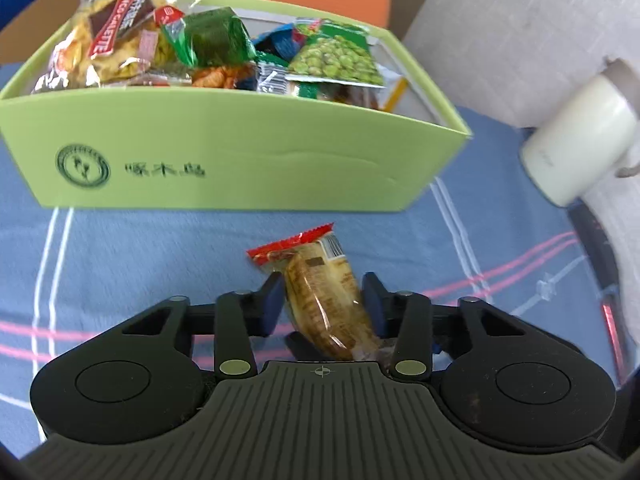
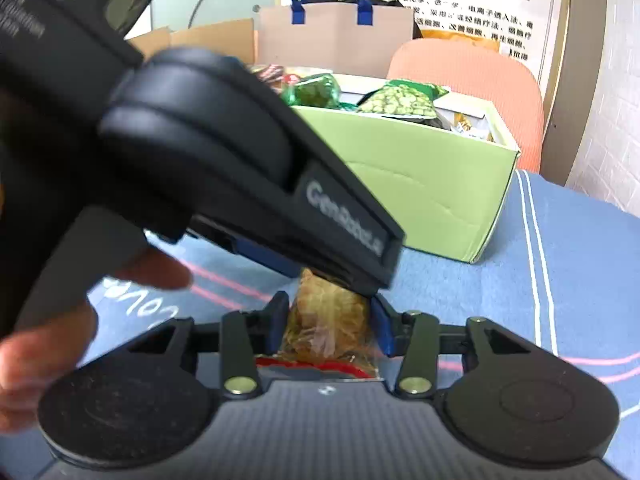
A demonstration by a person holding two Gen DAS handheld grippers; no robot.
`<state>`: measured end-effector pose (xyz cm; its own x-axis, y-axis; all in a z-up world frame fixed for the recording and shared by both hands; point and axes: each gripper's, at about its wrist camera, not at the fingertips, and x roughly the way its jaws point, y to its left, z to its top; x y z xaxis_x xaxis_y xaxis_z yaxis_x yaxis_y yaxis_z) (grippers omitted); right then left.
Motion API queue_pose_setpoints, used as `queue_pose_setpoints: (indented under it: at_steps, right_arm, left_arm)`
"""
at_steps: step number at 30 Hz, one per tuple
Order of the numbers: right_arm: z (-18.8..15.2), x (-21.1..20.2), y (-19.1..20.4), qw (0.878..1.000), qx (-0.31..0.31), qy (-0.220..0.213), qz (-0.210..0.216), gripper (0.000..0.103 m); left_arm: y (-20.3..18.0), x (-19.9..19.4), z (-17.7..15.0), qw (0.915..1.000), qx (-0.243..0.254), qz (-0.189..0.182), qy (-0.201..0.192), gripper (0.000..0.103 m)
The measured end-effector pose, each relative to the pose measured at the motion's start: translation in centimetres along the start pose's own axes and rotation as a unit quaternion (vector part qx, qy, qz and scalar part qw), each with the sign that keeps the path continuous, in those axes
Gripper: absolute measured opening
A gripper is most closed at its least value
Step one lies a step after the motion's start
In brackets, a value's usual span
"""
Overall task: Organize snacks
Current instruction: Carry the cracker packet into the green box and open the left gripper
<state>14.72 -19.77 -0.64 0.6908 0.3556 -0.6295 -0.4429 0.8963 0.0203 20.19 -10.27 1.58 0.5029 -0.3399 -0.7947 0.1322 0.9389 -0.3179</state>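
Between the blue pads of the left claw (image 1: 323,292) sits a snack packet (image 1: 320,296), a clear wrapper with a red crimped end and a brownish, banana-shaped piece inside; both pads press its sides and the red end sticks out forward over the blue cloth (image 1: 120,260), which covers the surface and carries white and pink stripes. Seen from the right wrist, the right claw (image 2: 330,316) is narrowed on what looks like the same kind of packet (image 2: 328,328), its red crimp lying back against the claw's body, while the black body of the left claw (image 2: 256,168) crosses the view from the upper left and comes down on the packet's far end. Whether this is one packet gripped from both ends I cannot say for sure, though the colours match. A bare hand (image 2: 72,320) shows blurred at the left edge of that view.

Beyond the claws stands a light green box (image 1: 248,160) with dark printed characters and a round logo on its front wall, open at the top and heaped with snack bags: a green pea bag (image 1: 340,58) at the right, a shiny green packet (image 1: 212,38) in the middle, a clear bag of yellow chips with a red label (image 1: 108,40) at the left. A white cylinder (image 1: 576,140) lies tilted near the right edge of the cloth, well apart from the box. Behind the box is an orange chair back (image 2: 472,80), and further off a brown paper bag with blue handles (image 2: 336,36)
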Motion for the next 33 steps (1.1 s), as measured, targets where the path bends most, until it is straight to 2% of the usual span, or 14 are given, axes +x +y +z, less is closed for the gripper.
queue_pose_setpoints:
  at_steps: [5, 12, 16, 19, 22, 26, 28, 33]
  right_arm:
    - [-0.7, -2.0, 1.5, 1.0, -0.007, -0.013, -0.006, 0.048]
    - [1.6, -4.2, 2.5, 0.998, -0.03, -0.05, -0.009, 0.048]
    - [4.7, -4.5, 2.8, 0.994, -0.069, -0.084, -0.018, 0.049]
    - [8.4, -2.9, 1.3, 0.992, -0.066, -0.107, -0.011, 0.049]
    - [11.9, 0.1, -1.0, 0.992, -0.052, -0.113, -0.007, 0.049]
    - [14.8, 5.2, -4.3, 0.997, -0.019, -0.08, 0.005, 0.049]
    - [15.3, 7.4, -5.0, 0.998, -0.013, -0.063, 0.015, 0.052]
    - [15.5, 8.8, -5.2, 0.997, -0.02, -0.066, 0.022, 0.062]
  left_arm:
    - [-0.5, -2.0, -1.7, 0.9997, 0.001, -0.001, -0.023, 0.021]
    - [0.1, -5.8, -0.9, 0.9971, -0.003, -0.013, -0.075, 0.022]
    - [1.0, -8.0, 3.0, 0.9934, -0.008, -0.025, -0.112, 0.022]
    - [1.4, -7.9, 7.2, 0.9908, -0.01, -0.021, -0.134, 0.022]
    - [2.1, -5.6, 11.5, 0.991, -0.013, -0.02, -0.132, 0.022]
    - [3.7, -1.1, 15.0, 0.994, -0.018, -0.009, -0.107, 0.023]
    - [4.7, 0.6, 15.6, 0.9943, -0.025, -0.012, -0.103, 0.025]
    - [5.8, 1.2, 15.1, 0.9919, -0.019, -0.007, -0.126, 0.056]
